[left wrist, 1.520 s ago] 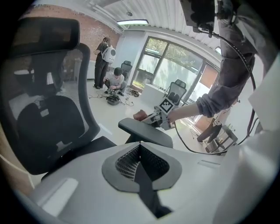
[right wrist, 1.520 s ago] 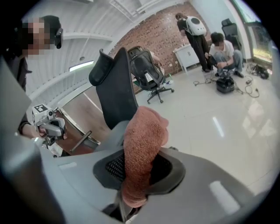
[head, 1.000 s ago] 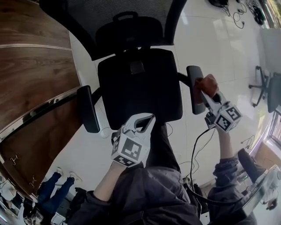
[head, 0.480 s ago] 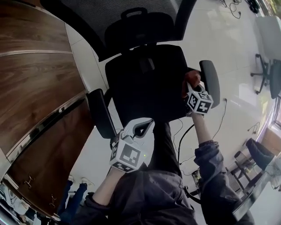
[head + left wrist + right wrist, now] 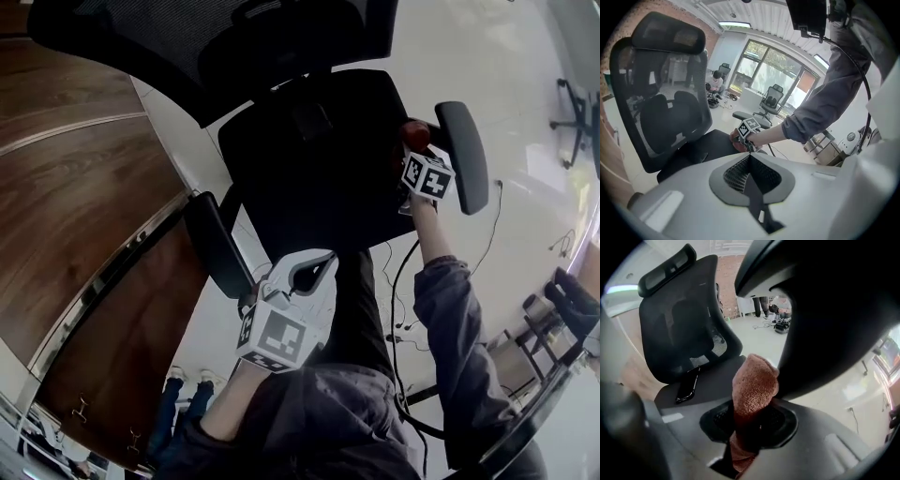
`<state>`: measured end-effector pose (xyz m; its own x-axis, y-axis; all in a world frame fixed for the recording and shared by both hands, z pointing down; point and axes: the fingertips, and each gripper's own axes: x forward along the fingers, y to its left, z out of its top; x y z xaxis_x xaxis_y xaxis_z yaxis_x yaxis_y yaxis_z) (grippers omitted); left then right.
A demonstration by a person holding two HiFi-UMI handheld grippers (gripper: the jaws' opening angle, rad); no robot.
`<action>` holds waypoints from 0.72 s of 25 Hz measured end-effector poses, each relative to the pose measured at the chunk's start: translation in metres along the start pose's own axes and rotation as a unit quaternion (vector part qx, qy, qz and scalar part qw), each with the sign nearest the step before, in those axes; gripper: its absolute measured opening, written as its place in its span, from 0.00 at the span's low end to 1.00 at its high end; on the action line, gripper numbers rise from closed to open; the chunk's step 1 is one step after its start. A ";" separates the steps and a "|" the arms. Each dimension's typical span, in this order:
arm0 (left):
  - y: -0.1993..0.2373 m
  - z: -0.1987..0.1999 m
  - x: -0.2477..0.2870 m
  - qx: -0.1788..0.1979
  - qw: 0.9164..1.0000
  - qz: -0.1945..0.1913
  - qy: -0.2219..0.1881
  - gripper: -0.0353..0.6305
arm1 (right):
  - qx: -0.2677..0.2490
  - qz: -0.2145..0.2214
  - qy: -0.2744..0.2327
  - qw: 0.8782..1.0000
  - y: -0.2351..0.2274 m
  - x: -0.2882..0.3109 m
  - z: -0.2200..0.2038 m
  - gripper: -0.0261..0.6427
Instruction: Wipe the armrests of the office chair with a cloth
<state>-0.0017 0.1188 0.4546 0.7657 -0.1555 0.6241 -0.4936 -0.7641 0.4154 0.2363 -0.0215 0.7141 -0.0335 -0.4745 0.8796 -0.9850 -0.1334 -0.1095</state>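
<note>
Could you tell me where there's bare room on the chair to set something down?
Bare: the seat front, between phone and left tool, and the left armrest. Crowded: the right armrest, where the right tool holds the cloth.

— What's the cloth (image 5: 754, 385) like?
— Rust-red, nubbly terry. The chair back (image 5: 670, 108) is black mesh, the armrest (image 5: 464, 155) matt plastic.
— And at nine o'clock?
— A polished wood panel (image 5: 84, 216). The floor (image 5: 525, 56) is glossy.

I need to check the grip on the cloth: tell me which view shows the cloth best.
The right gripper view: the cloth fills its middle, clamped in the right gripper. The head view shows only a small red patch by the armrest; the left gripper view, a reddish sliver beside the right gripper.
</note>
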 end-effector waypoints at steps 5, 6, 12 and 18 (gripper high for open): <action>-0.001 0.006 0.001 0.008 1.000 -0.009 0.003 0.08 | 0.019 -0.018 -0.034 0.999 0.000 -0.028 0.017 0.17; -0.001 0.008 0.000 0.010 1.000 -0.011 0.001 0.08 | 0.019 -0.016 -0.044 0.999 0.002 -0.038 0.022 0.17; 0.004 0.021 -0.011 0.021 1.000 -0.010 -0.013 0.08 | 0.019 0.005 -0.092 0.996 0.021 -0.090 0.034 0.17; 0.013 0.007 -0.018 0.013 1.000 0.000 -0.011 0.08 | 0.040 -0.018 -0.082 0.996 0.003 -0.062 0.016 0.17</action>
<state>-0.0196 0.1071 0.4441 0.7743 -0.1687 0.6099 -0.4835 -0.7794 0.3983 0.2381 -0.0062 0.6516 0.0353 -0.6027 0.7972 -0.9683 -0.2181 -0.1220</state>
